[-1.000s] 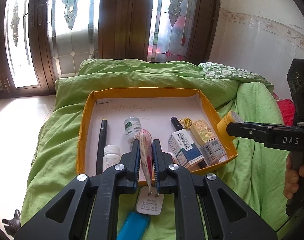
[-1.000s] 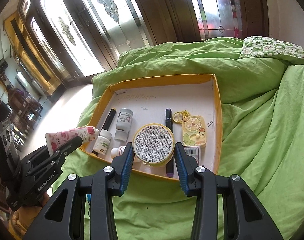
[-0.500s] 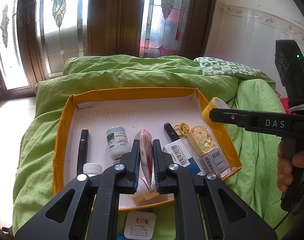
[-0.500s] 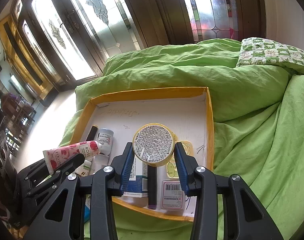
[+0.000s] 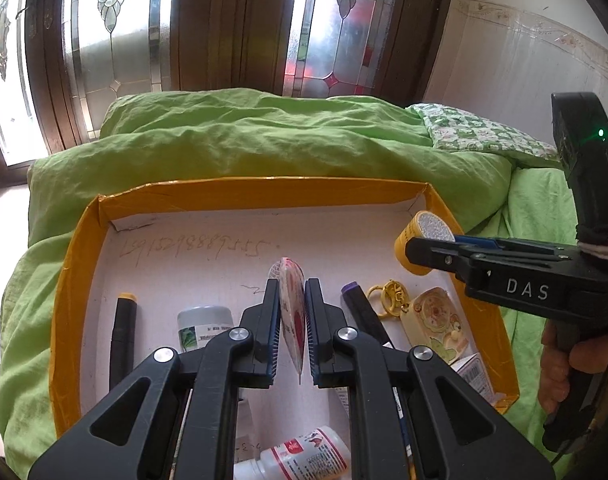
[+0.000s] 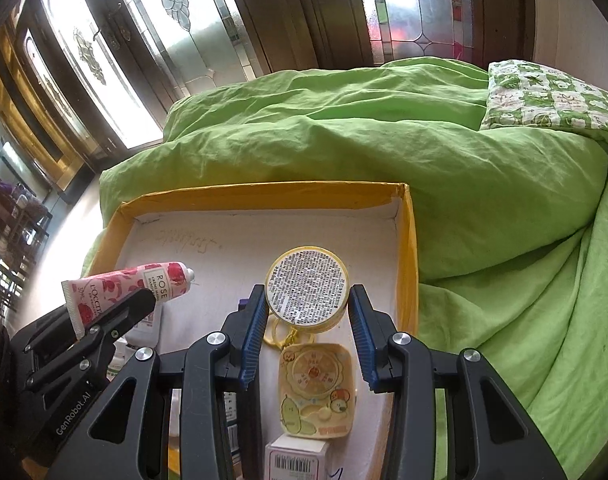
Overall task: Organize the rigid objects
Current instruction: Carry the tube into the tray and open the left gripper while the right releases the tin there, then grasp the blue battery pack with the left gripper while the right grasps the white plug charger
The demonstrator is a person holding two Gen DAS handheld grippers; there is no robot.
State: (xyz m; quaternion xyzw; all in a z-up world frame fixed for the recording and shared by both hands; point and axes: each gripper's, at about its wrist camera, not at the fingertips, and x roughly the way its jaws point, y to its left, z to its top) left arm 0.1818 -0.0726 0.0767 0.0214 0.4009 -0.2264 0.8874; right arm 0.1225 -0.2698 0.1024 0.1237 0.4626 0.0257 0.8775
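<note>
The left gripper (image 5: pixel 291 332) was clamped tight on a pink tube (image 5: pixel 292 312) marked "L'OCCITANE" and "ROSE", which stood edge-on between the jaws with its cap end jutting past the tips over the yellow box (image 5: pixel 263 192). The right gripper (image 6: pixel 308 320), jaws partly apart, pinched a round yellow tin (image 6: pixel 307 287) by its sides near the tips, its fine-printed face toward the camera. Handwritten digits ahead of the left jaws read perhaps "15152988655"; the right gripper's side read "DAS".
</note>
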